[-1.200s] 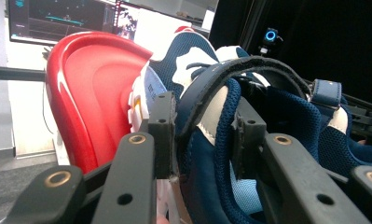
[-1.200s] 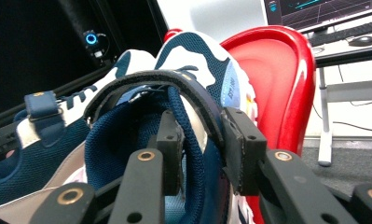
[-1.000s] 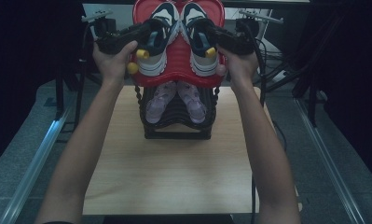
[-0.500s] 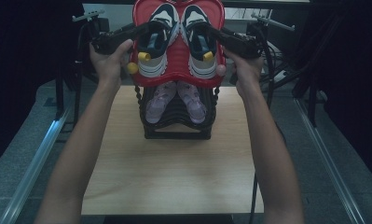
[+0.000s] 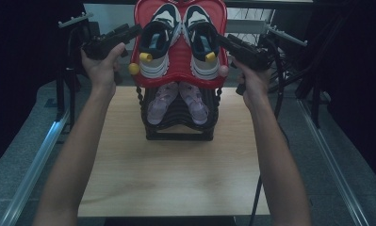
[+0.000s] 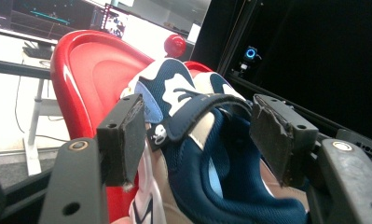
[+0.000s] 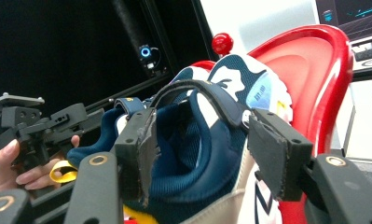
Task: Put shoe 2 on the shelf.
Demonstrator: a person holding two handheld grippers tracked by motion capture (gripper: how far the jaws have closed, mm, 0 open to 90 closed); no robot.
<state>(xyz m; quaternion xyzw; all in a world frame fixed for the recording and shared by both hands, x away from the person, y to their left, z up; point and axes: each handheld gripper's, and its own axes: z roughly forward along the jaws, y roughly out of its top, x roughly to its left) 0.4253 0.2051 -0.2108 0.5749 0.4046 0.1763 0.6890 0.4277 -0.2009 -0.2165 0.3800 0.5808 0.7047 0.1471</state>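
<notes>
Both navy shoes (image 5: 178, 40) sit side by side on the red top shelf (image 5: 178, 66) of the rack at the table's far edge. The left gripper (image 5: 134, 30) and right gripper (image 5: 221, 40) have just been opening; each stands apart around its shoe's collar, pads clear. Placing looks done; only withdrawing remains.

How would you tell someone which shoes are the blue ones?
Find the shoe rack standing on the wooden table. On its red top shelf sit two navy and white sneakers, toes pointing away. The pair on the black shelf below is pale pink, so go for the dark ones.
</notes>
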